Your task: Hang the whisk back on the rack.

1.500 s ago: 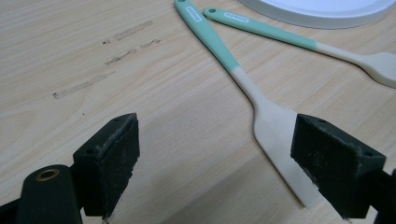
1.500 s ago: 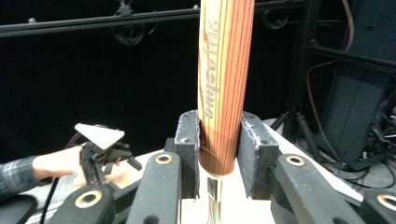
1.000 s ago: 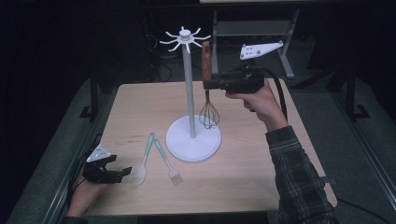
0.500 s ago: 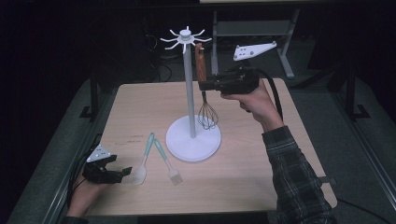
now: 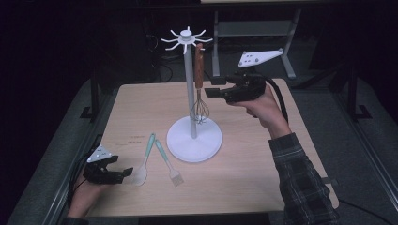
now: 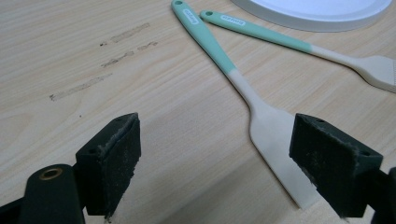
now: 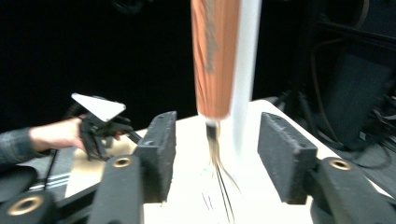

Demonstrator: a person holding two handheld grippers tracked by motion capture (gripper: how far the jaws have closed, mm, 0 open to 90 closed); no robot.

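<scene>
A whisk with a wooden handle (image 5: 199, 70) hangs upright from a hook arm of the white rack (image 5: 186, 37), its wires (image 5: 201, 111) just above the rack's round base (image 5: 195, 140). My right gripper (image 5: 211, 92) is level and just right of the handle. Its jaws have just been opening and stand open. In the right gripper view the handle (image 7: 215, 56) is beyond the pads (image 7: 161, 149) and untouched, with the pole (image 7: 245, 70) behind it. My left gripper (image 5: 123, 174) rests open at the table's front left. The pale blade of the teal-handled spatula (image 6: 264, 121) lies between its pads.
A teal-handled brush (image 5: 167, 161) lies crossed next to the spatula (image 5: 144, 161), just left of the base. The table's edge (image 5: 112, 213) runs close under the left hand. A person's plaid sleeve (image 5: 300, 178) reaches over the right side. Dark floor and metal frames surround the table.
The right gripper carried the whisk left to the rack, then opened its jaws and let go; the whisk now hangs on its own. The left gripper has not moved.
</scene>
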